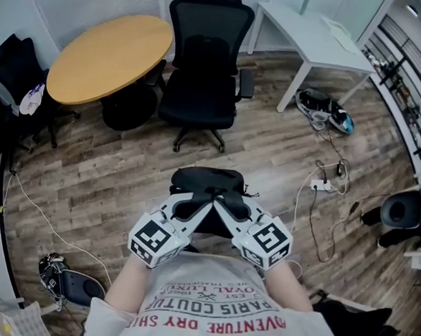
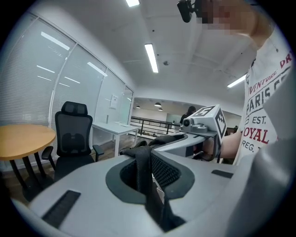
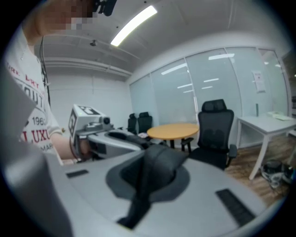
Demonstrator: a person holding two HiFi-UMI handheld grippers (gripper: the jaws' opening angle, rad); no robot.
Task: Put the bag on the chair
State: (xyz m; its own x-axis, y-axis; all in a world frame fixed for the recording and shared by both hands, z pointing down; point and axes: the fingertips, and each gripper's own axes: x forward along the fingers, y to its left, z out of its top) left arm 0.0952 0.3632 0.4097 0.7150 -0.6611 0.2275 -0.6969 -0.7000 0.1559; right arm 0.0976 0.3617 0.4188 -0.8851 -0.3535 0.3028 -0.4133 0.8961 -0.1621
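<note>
A black bag hangs in front of me, held up off the floor by its straps. My left gripper is shut on one black strap, which runs through its jaws. My right gripper is shut on another strap beside it. The two grippers meet tip to tip above the bag. The black office chair stands some way ahead, facing me, its seat bare. It also shows as the chair at the left and as the chair at the right.
A round wooden table stands left of the chair, a white desk to its right. Shoes and a power strip with cables lie on the wooden floor at right. More black chairs stand far left.
</note>
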